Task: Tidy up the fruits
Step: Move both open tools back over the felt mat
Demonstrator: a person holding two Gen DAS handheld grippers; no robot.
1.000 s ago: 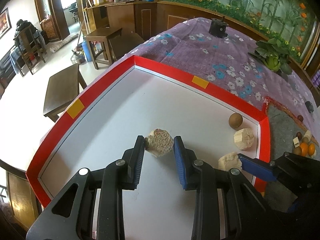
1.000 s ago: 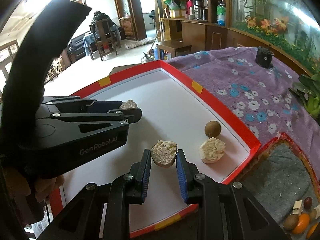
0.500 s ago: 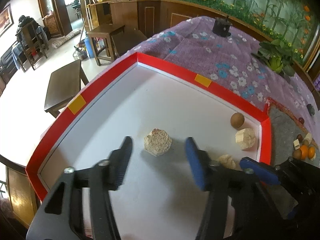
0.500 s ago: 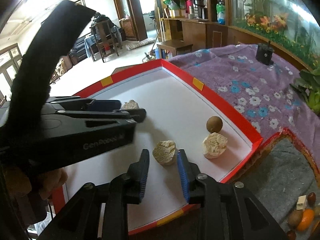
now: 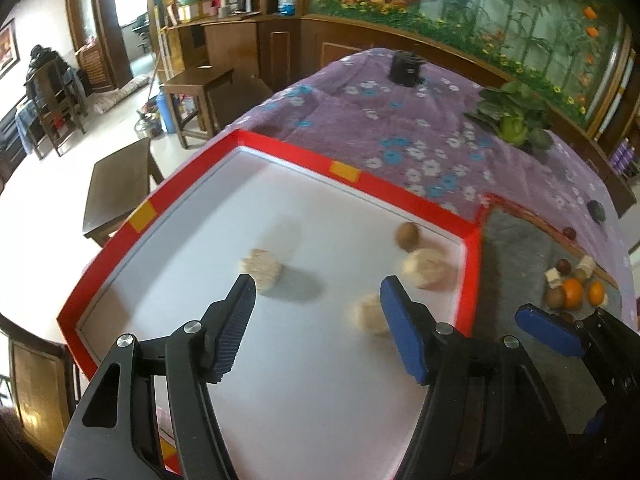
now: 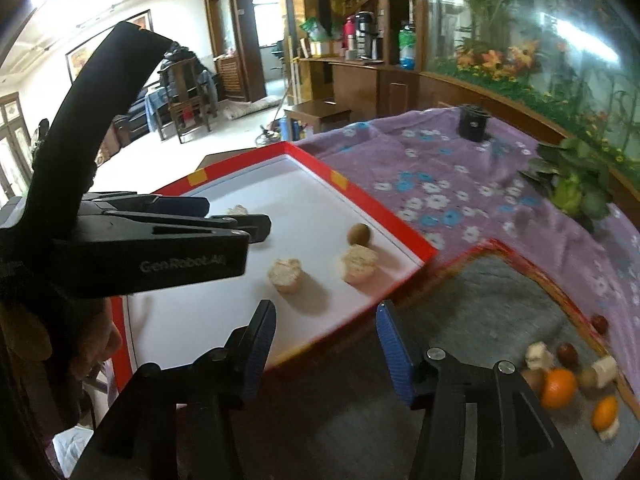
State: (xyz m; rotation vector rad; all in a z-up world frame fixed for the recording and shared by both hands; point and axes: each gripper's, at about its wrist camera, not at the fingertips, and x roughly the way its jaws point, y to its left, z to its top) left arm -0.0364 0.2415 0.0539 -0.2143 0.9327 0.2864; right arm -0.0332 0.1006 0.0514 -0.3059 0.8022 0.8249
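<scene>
Both grippers had just been opening, and nothing sat between either pair of jaws. The left gripper (image 5: 316,304) stood wide over the white tray (image 5: 144,216); the right gripper (image 6: 326,320) was spread too, hanging over the tray's near right edge and the grey mat (image 6: 500,300).

The likeliest trouble was a knock. One pale chunk (image 5: 262,268) lay just beyond the left finger (image 5: 236,320), nearly touching its tip, so any sideways swing of that gripper could roll it out of place. A second chunk (image 5: 370,314) lay partly behind the blue right finger and faced the same risk. The two grippers were also close side by side, and could clash if either crossed toward the other.

Another hazard lay in the loose pile on the mat: an orange (image 6: 558,388), a smaller one (image 6: 604,412) and dark round fruits lay crowded, so a careless reach there could scatter them.

In the right view, the nearer chunk (image 6: 286,276) lay on the tray just beyond and left of the right gripper; a third chunk (image 6: 360,262) and a brown fruit (image 6: 359,234) lay farther right, by the red rim.
</scene>
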